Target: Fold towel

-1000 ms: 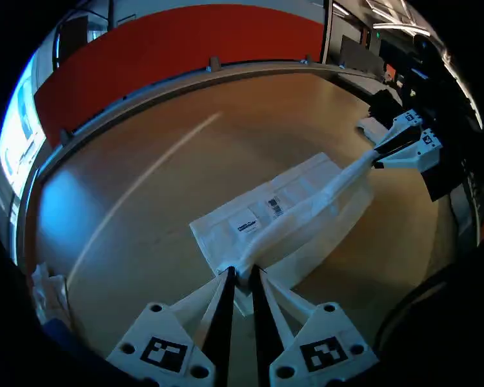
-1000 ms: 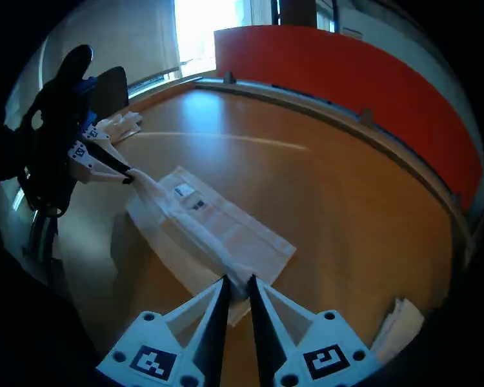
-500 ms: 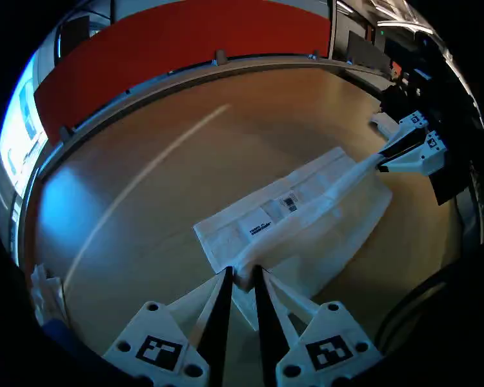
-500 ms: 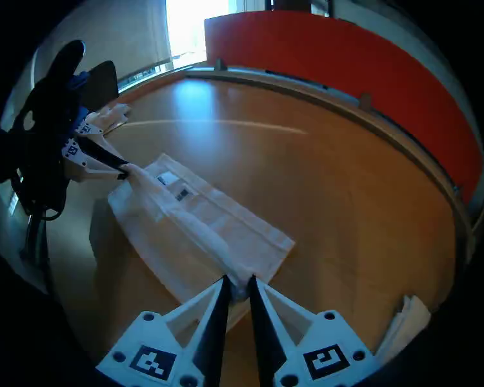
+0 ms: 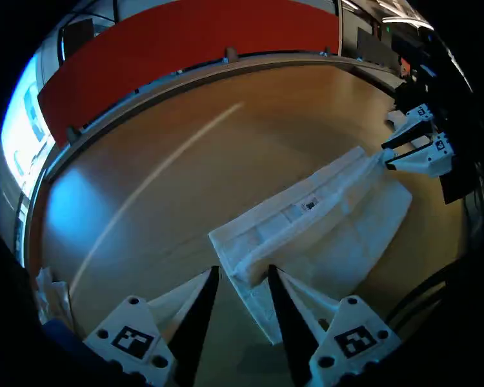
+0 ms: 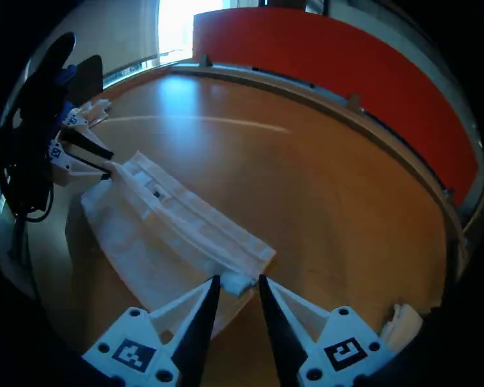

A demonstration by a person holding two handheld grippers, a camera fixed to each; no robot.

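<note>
Left gripper (image 5: 242, 271) spread, towel (image 5: 319, 226) corner loose between its fingers, lower centre. Right gripper (image 6: 239, 278) also spread, at the other end. Towel lies folded on the table (image 5: 177, 161), centre-right in the left gripper view. Risk: a finger snags the hem on pull-back (cloth looks bunched there) and drags the fold open.

I cannot read the label (image 5: 310, 204) on the towel (image 5: 371, 222): too small. Pale cloth (image 6: 400, 321) at the desk's (image 6: 293, 174) edge is cut off by the view.
</note>
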